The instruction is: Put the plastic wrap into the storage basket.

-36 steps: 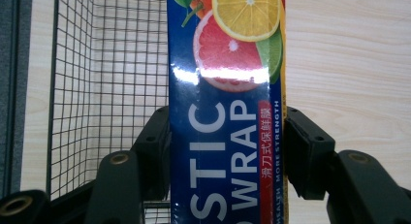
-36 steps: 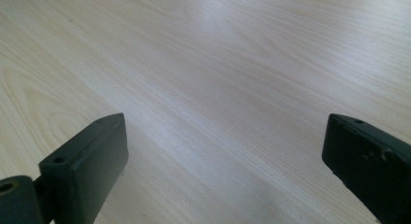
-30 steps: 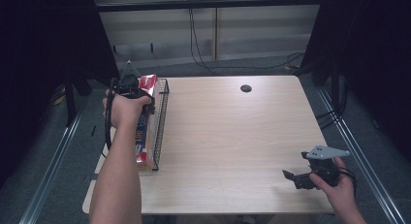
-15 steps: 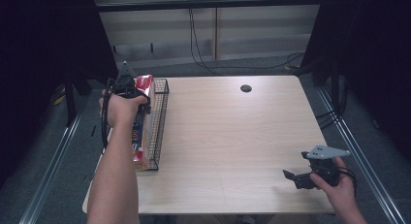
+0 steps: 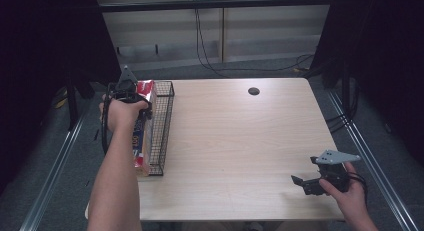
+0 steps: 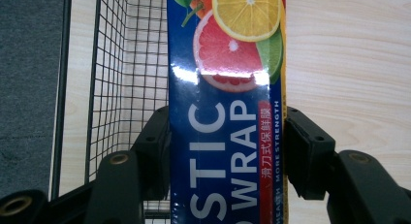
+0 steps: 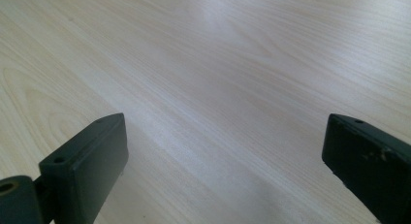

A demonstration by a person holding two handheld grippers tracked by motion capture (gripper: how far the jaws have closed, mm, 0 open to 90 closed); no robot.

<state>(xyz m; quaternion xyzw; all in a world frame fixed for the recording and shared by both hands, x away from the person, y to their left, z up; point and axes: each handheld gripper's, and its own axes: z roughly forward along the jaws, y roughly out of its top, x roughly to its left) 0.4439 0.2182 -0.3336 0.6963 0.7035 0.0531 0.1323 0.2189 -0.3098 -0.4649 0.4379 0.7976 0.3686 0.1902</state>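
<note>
Plastic wrap box (image 6: pixel 225 136), one, long and blue with citrus pictures, is clamped between the left gripper's (image 6: pixel 228 151) jaws above the single black wire basket (image 5: pixel 164 126) at the table's (image 5: pixel 240 141) left edge. Left forearm reaches forward. Right gripper (image 5: pixel 312 183) hovers low over bare wood near the front right, jaws wide apart, holding nothing.

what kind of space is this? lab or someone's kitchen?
Most likely a lab or recording rig, not a kitchen: a bare wooden table with a cable hole, black curtains on both sides, loose cables against the back wall, and grey carpet.
</note>
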